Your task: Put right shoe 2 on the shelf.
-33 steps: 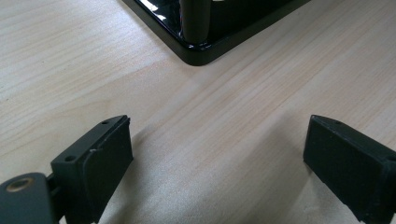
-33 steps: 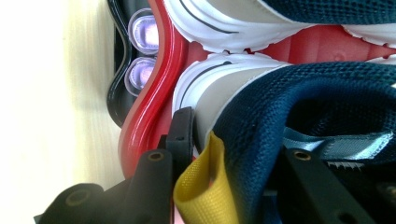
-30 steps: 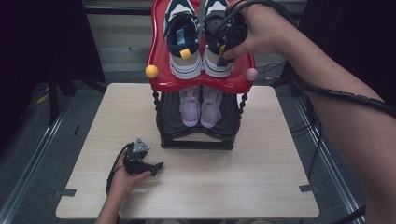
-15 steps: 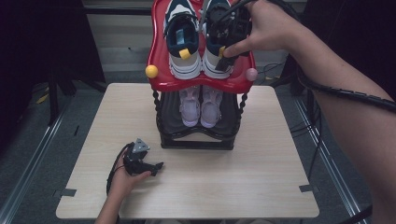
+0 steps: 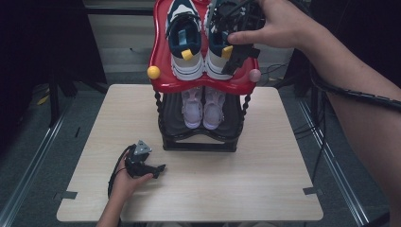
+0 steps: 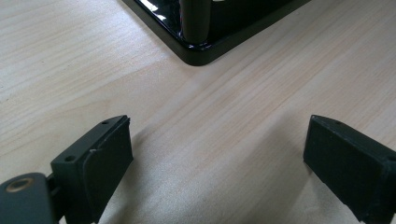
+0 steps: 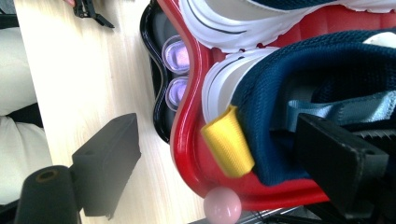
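A pair of navy and white sneakers stands on the red top tray [image 5: 203, 86] of a two-tier shoe rack. My right gripper [image 5: 234, 54] is at the heel of the right sneaker [image 5: 215, 68]. Its jaws have just been opening. In the right gripper view the heel collar [image 7: 317, 70] and its yellow pull tab [image 7: 229, 147] lie between the spread jaws of my right gripper [image 7: 219, 140], and the left pad stands clear of the shoe. My left gripper [image 5: 156, 169] rests on the table at the front left, open and empty [image 6: 215, 144].
The left sneaker [image 5: 185, 42] sits beside the right one. A pale lilac pair [image 5: 203, 106] stands on the black lower tier. A yellow ball [image 5: 153, 72] and a pink ball [image 5: 255, 75] stick out from the tray's corners. The rack's black base corner [image 6: 201, 49] lies ahead of the left gripper.
The right gripper's jaws have spread wide at the right sneaker's heel, and the hand shifted slightly. The left hand and its gripper stayed put.
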Demonstrator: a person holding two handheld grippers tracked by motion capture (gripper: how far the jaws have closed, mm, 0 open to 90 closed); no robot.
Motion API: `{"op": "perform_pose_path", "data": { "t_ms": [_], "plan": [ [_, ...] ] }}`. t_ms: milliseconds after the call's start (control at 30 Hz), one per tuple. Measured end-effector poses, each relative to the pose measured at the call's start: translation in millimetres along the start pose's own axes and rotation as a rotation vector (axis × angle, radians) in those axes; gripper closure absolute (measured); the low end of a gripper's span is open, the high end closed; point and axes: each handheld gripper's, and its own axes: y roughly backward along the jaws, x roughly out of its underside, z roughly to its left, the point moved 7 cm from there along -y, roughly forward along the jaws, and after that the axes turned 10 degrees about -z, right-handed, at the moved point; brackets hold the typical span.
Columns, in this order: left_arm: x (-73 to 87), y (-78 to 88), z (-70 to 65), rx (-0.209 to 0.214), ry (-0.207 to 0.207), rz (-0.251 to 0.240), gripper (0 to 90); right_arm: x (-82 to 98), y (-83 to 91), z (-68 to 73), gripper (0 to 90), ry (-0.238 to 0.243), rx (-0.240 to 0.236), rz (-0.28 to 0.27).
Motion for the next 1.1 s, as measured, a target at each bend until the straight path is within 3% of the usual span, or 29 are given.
{"op": "perform_pose_path", "data": {
  "t_ms": [500,1100],
  "plan": [
    [0.0,0.0,0.1,0.0,-0.001,0.001,7.4,20.1,21.3,9.4,14.7,-0.028,-0.013,0.023],
    [0.0,0.0,0.0,0.0,-0.001,0.0,7.4,47.5,23.8,24.9,17.9,-0.056,-0.098,0.068]
  ]
}}
